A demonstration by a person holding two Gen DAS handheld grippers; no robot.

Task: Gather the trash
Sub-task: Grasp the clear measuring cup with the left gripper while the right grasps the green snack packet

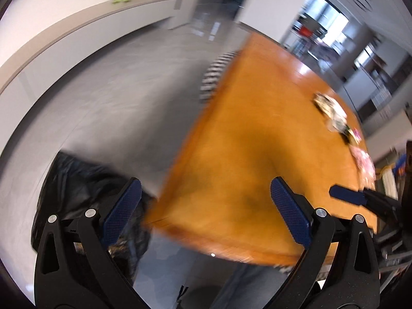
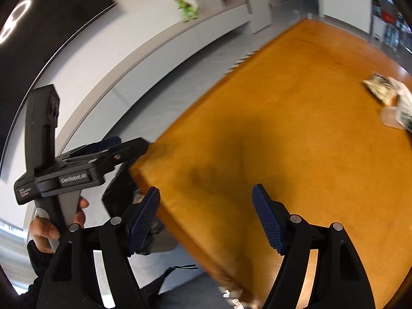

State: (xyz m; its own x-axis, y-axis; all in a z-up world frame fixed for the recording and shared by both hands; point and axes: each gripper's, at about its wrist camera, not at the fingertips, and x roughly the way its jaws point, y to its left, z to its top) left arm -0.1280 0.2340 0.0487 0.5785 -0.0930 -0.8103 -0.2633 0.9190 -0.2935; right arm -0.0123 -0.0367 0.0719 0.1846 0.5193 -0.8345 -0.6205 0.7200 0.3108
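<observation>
Trash lies in a cluster on the orange wooden table (image 1: pixel 252 134): crumpled wrappers (image 1: pixel 332 110) and a pink packet (image 1: pixel 364 158) at its far right. In the right wrist view the wrappers (image 2: pixel 381 88) and a clear plastic cup (image 2: pixel 391 119) sit at the right edge. A black trash bag (image 1: pixel 77 180) hangs beside the table's near left corner, also seen in the right wrist view (image 2: pixel 121 193). My left gripper (image 1: pixel 206 211) is open and empty over that corner. My right gripper (image 2: pixel 206 219) is open and empty above the table's near edge. Both views are motion-blurred.
The left gripper's body (image 2: pixel 77 170) and the hand holding it show at the left of the right wrist view. The right gripper's blue finger (image 1: pixel 347 195) shows at the right of the left wrist view. Grey floor (image 1: pixel 116 97) and a white ledge with a green toy (image 2: pixel 188 7) lie beyond.
</observation>
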